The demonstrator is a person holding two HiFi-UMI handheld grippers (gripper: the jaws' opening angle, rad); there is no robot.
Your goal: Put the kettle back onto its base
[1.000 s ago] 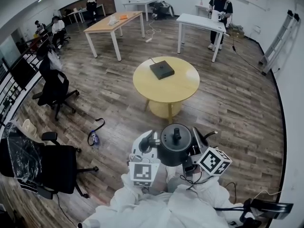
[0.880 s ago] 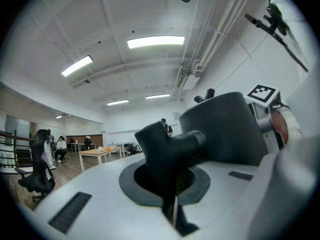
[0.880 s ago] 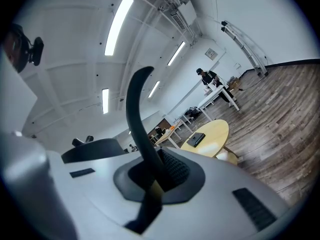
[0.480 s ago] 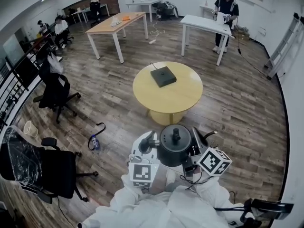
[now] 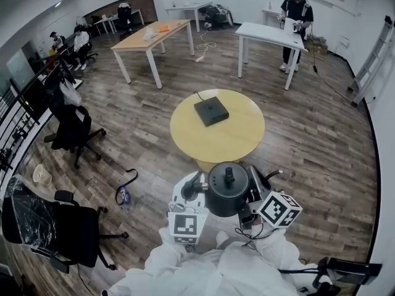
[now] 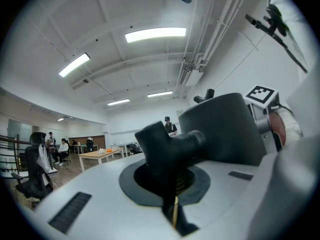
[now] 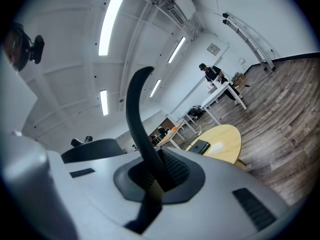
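Observation:
A dark grey kettle (image 5: pixel 227 189) with a knobbed lid hangs in the air between my two grippers, close to my body. My left gripper (image 5: pixel 196 185) is shut on its black spout (image 6: pixel 170 146). My right gripper (image 5: pixel 258 187) is shut on its thin curved black handle (image 7: pixel 140 119). The square black base (image 5: pixel 211 111) lies on a round yellow table (image 5: pixel 237 134) a short way ahead of the kettle. From the right gripper view the base (image 7: pixel 201 146) and table (image 7: pixel 222 139) show beyond the jaws.
Two black office chairs (image 5: pixel 71 125) (image 5: pixel 58 221) stand at the left. A bottle with a strap (image 5: pixel 123 193) lies on the wood floor. A wooden table (image 5: pixel 151 36) and a white table (image 5: pixel 271 32) with a person (image 5: pixel 295 14) stand at the back. A ladder (image 5: pixel 373 51) leans at the right.
The round table and base have drawn closer to me and the kettle in the head view. Both grippers keep their hold on the kettle.

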